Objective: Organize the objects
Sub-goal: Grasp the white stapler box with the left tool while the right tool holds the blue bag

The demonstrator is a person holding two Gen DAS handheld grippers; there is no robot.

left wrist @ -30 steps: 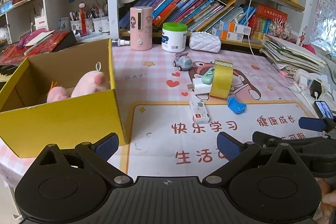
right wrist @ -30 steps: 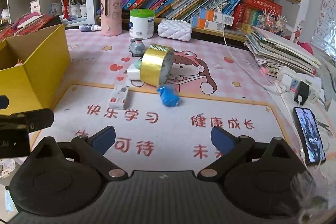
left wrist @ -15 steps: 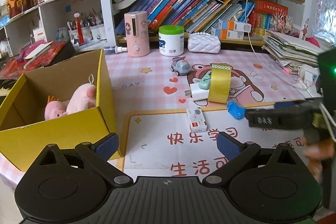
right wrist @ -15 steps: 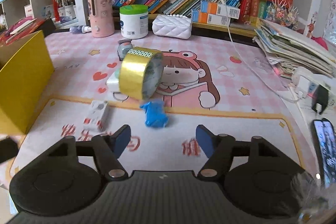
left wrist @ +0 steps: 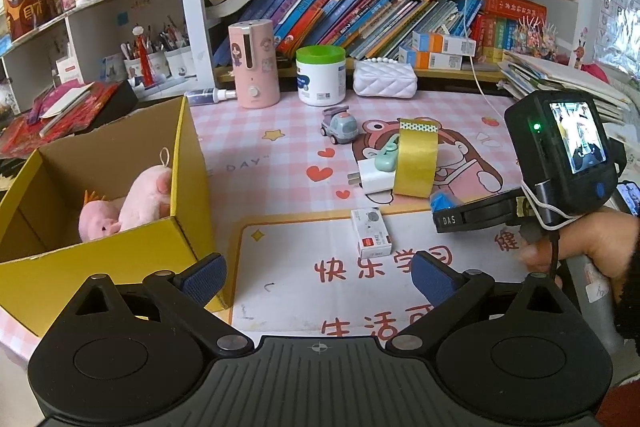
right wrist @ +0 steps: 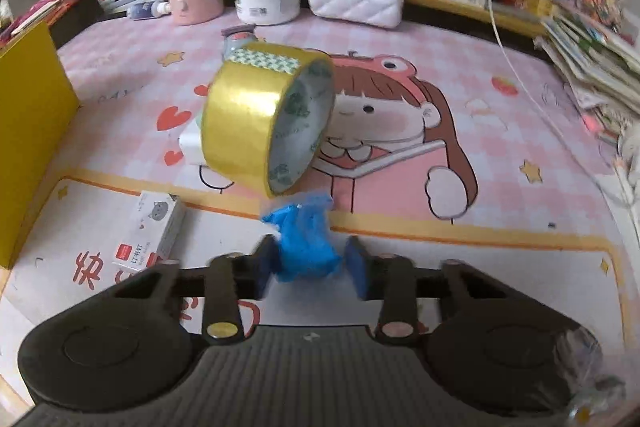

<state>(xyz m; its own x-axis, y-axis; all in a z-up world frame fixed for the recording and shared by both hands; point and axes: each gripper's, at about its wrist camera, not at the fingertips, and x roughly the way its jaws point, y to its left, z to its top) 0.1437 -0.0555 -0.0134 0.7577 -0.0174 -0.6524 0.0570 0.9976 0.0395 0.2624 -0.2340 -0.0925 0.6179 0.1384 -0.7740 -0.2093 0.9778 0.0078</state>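
Item: blue crumpled wrapper [right wrist: 306, 243], on the desk mat [right wrist: 440, 267] beside the gold tape roll [right wrist: 264, 115]. Right gripper [right wrist: 310, 263] jaws flank it, not visibly clamped; left gripper [left wrist: 318, 273] spread, idle. Risk: soft wrapper slipping out; tape roll nudged.

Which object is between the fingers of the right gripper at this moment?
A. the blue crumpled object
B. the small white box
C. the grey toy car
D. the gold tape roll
A: in the right wrist view the blue crumpled object sits between the right gripper fingers, just before the gold tape roll.
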